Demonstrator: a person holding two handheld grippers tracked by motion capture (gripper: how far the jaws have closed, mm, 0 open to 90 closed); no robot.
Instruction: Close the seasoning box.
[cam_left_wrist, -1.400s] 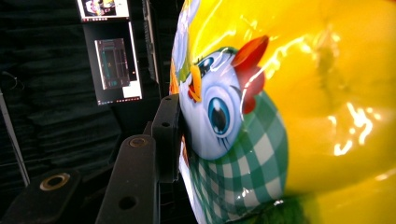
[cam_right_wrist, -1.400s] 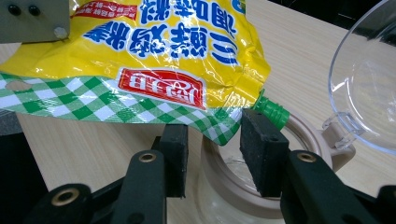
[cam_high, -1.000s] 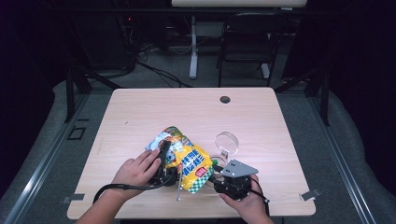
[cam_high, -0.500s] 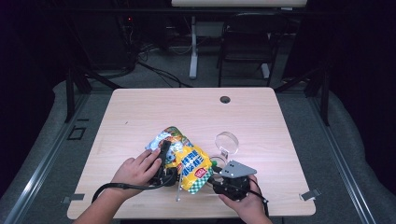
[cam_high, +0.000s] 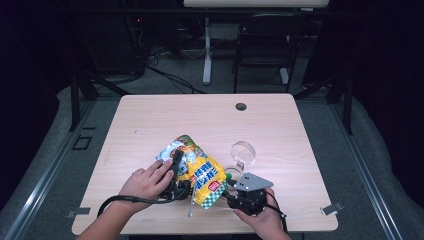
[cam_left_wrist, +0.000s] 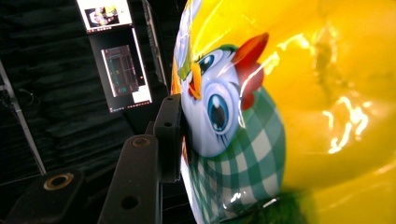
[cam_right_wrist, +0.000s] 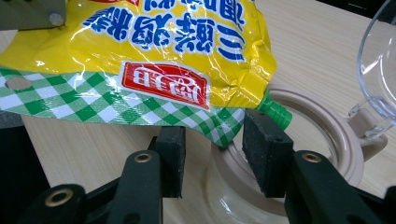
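A yellow snack bag (cam_high: 202, 172) with a green-checked bottom edge lies at the table's front middle. My left gripper (cam_high: 186, 169) is shut on its upper part. In the left gripper view one pad (cam_left_wrist: 172, 135) presses the bag's cartoon-bird face (cam_left_wrist: 224, 112), and the bag hides the other jaw. These jaws have just been closing with the bag between them. My right gripper (cam_high: 226, 192) stands open at the bag's lower right corner. That checked corner (cam_right_wrist: 223, 130) hangs between its pads (cam_right_wrist: 264, 154) without touching them.
Right behind the corner a beige round container (cam_right_wrist: 327, 126) sits on the table, with a green ridged piece (cam_right_wrist: 275, 112) over its rim. Its clear hinged lid (cam_high: 243, 152) stands up. A thin pale stick (cam_high: 190, 205) lies under the bag. A cable hole (cam_high: 241, 106) is at the far side.
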